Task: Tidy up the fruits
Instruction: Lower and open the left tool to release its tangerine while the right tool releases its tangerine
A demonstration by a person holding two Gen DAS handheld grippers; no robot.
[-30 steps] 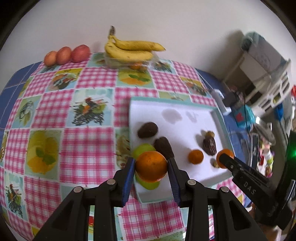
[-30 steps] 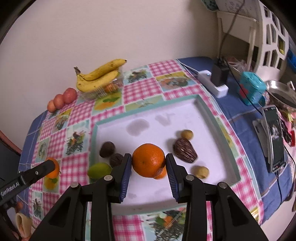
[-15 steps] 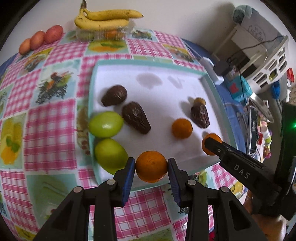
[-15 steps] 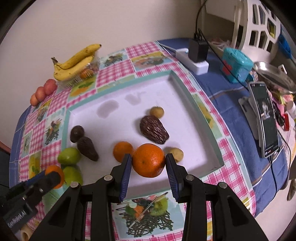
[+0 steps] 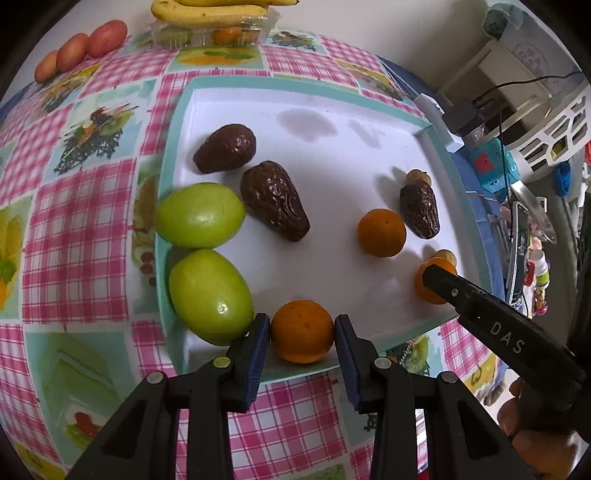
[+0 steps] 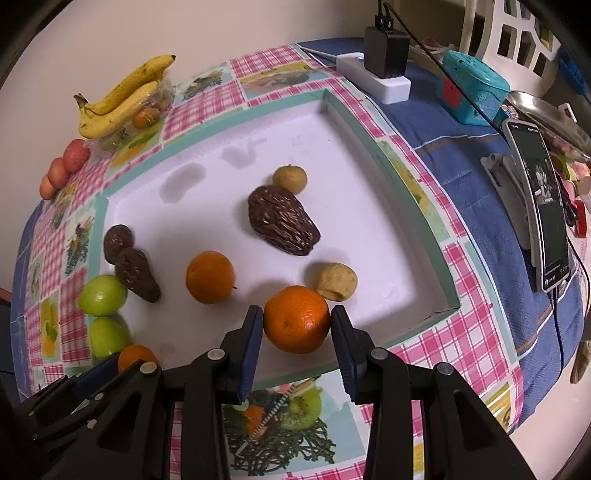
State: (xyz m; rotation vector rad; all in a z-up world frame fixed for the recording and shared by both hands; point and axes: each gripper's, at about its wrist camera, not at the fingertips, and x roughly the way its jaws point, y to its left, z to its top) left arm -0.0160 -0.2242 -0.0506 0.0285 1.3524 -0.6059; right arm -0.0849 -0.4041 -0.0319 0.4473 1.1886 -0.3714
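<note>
While both tools point steeply down at the white tray [image 5: 177, 155], each is clenched on a piece of fruit. In the left wrist view, three reddish fruits [image 5: 79, 50] sit at the upper left of the frame on the checked tablecloth [image 5: 74, 221], and bananas [image 5: 210, 11] lie on a clear punnet at the top. Two green fruits [image 5: 201, 216] touch each other along the tray's left edge; just right of them lie two dark wrinkled avocados [image 5: 273, 201]. At lower centre the left gripper [image 5: 302, 334] grasps a small orange [image 5: 302, 332] between its blue pads, just beside the lower green fruit and over the tray's near edge. Further right a loose orange [image 5: 381, 232] rests near a third avocado [image 5: 421, 210].

In the right wrist view, the right gripper [image 6: 296, 326] at lower centre pinches a larger orange [image 6: 296, 319] above the tray's near part, just beside a pale round fruit [image 6: 337, 281]. A phone [image 6: 539, 210] stands propped at the right of the frame on the blue cloth.
</note>
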